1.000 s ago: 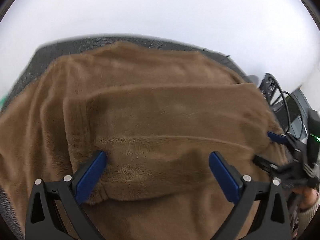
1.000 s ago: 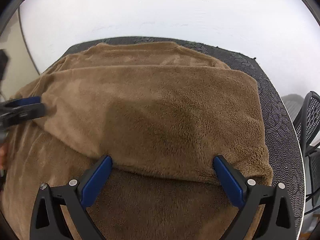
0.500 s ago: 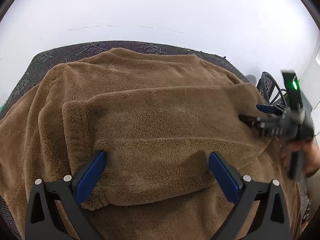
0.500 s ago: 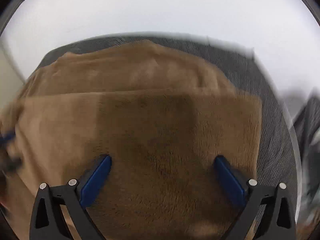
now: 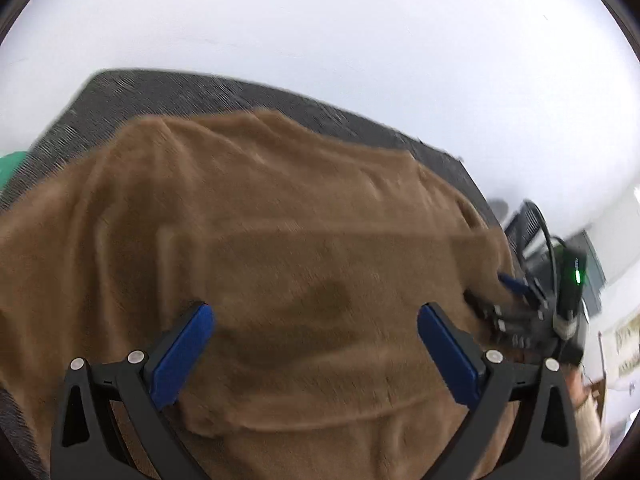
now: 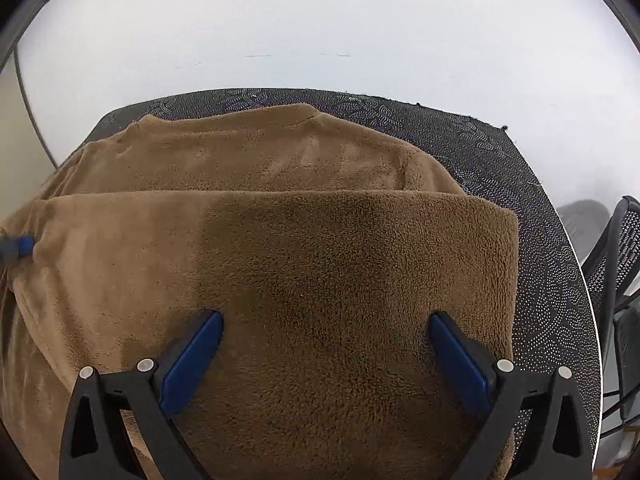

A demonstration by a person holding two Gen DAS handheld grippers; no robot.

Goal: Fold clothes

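Observation:
A brown fleece garment (image 5: 304, 248) (image 6: 320, 264) lies spread on a dark patterned table (image 6: 540, 216), its near part folded back over the rest. My left gripper (image 5: 310, 344) hovers open over the folded layer's left part, blue pads wide apart, nothing between them. My right gripper (image 6: 326, 354) is open above the folded layer's right part, pads wide apart. In the left wrist view the right gripper (image 5: 520, 312) shows at the garment's right edge, held by a hand. A blue tip of the left gripper (image 6: 18, 246) shows at the left edge of the right wrist view.
A white wall stands behind the table. Bare table strip (image 5: 168, 96) runs along the far edge. A black mesh chair (image 6: 616, 280) stands right of the table. Something green (image 5: 14, 164) shows past the table's left edge.
The left gripper's view swung left and is blurred by motion. The right gripper steadied over the folded layer and sits lower at the garment's right edge. The fold's far edge lies straighter.

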